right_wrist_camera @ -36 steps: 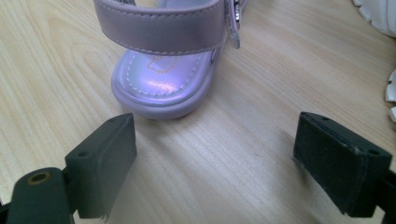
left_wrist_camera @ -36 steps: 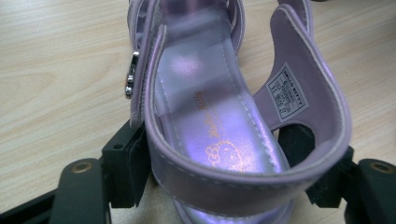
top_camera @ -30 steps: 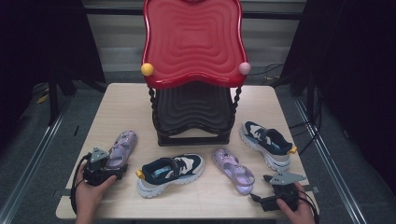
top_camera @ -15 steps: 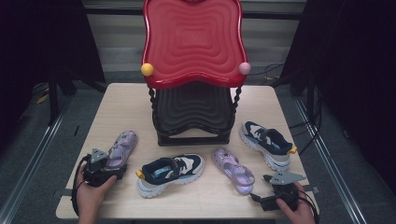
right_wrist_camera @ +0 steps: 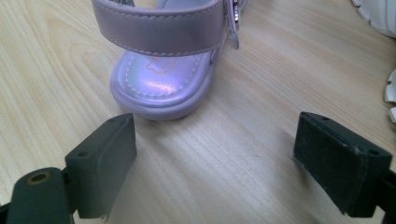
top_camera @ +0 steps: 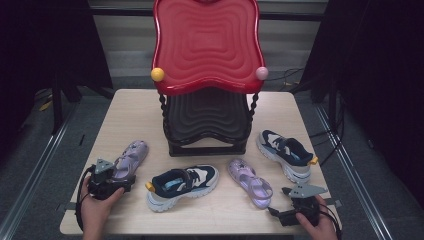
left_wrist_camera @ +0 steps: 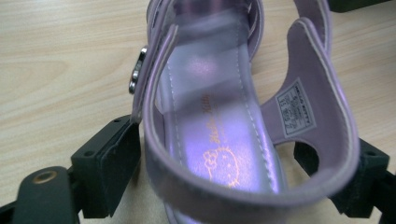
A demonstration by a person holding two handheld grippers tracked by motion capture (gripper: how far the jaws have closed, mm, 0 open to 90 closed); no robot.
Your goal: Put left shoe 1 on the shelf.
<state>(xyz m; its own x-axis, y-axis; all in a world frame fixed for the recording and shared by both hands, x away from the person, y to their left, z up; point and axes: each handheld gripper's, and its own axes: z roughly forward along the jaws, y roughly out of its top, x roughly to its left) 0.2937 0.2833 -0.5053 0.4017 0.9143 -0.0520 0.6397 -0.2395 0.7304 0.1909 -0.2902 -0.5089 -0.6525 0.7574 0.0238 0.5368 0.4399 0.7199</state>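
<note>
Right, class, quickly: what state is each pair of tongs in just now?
Left tongs: open, just opening further, heel of purple sandal between them.
Right tongs: open, empty, second purple sandal just ahead.

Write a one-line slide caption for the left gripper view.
Left claw straddling the heel of a purple sandal on the wooden table.

Worktop (left_wrist_camera: 56, 60): pale wood-grain laminate, smooth, matt w/ faint sheen. Lilac sandal (left_wrist_camera: 224, 116): soft, smooth faux-leather straps, pearly glossy insole w/ gold print, shiny metal buckle (left_wrist_camera: 136, 74). Hand-held gripper pads (right_wrist_camera: 105, 163): matt black, rubbery-looking; red tray (top_camera: 207, 45): glossy, rippled plastic.
</note>
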